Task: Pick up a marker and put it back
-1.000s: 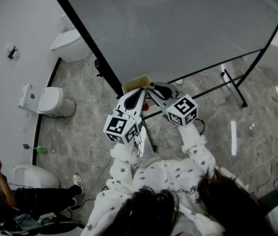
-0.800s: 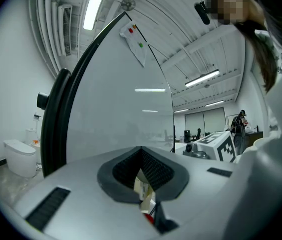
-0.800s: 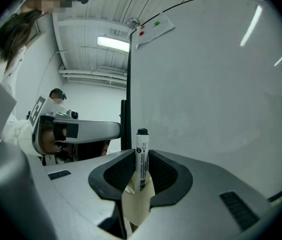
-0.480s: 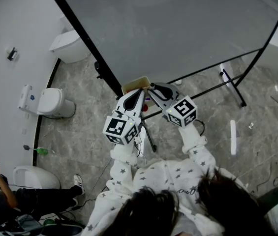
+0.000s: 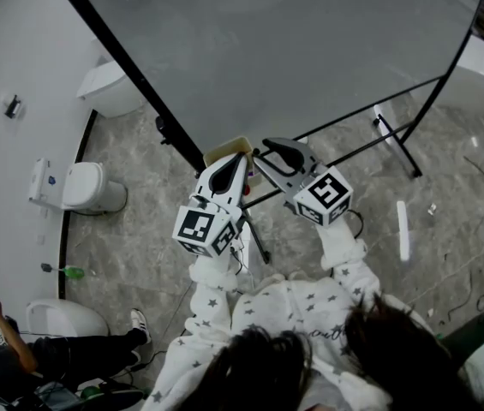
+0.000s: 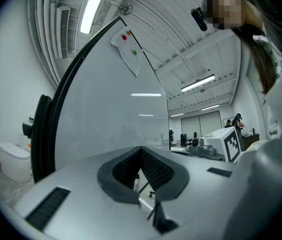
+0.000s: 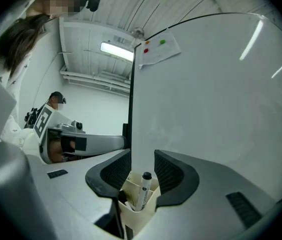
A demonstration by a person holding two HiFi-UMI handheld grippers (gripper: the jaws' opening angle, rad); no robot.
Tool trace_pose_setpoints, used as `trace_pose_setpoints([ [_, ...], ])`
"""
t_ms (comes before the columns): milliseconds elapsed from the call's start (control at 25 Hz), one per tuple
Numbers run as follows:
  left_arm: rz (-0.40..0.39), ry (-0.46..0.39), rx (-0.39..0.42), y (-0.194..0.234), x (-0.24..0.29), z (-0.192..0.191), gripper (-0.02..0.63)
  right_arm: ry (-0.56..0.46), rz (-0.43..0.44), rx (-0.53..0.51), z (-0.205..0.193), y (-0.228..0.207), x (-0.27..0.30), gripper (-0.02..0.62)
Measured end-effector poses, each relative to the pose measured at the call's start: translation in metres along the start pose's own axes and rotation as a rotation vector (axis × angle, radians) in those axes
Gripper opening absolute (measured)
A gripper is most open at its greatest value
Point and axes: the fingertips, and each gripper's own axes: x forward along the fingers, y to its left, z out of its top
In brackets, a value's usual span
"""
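A white marker with a black cap (image 7: 144, 189) stands upright in a cream holder (image 7: 138, 216) at the whiteboard's (image 7: 210, 94) edge. It sits in the gap of my right gripper (image 7: 143, 171), whose jaws have just been opening; the pads do not press on it. In the head view the right gripper (image 5: 259, 155) and the left gripper (image 5: 242, 161) both point at the holder (image 5: 224, 151) by the board's black frame. In its own view the left gripper (image 6: 141, 151) has its ribbed pads meeting at the tips, with nothing between them.
The large whiteboard (image 5: 293, 50) fills the space ahead, its stand legs (image 5: 396, 144) on the marble floor to the right. White toilets (image 5: 83, 187) line the left wall. A person (image 5: 19, 358) sits at the lower left near a green bottle (image 5: 72, 272).
Both grippers have risen a little toward the board's edge. The right jaws stand wider apart than before.
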Motion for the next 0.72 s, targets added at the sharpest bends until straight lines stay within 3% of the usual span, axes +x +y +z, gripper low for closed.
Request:
trace_pose_setpoints([
  [360,-0.013,-0.032,0.044,-0.016,-0.01,0.036,0.002,0.011,0.102,0.032,0.046,0.032,-0.024,0.125],
  [520,-0.016,-0.029,0.06,-0.025,-0.014,0.046,0.002,-0.008,0.104,0.008,0.06,0.034,-0.032,0.006],
  [720,-0.019,-0.012,0.078,-0.033,-0.014,0.045,0.002,-0.03,0.109,0.006,0.067,0.037,-0.039,0.006],
])
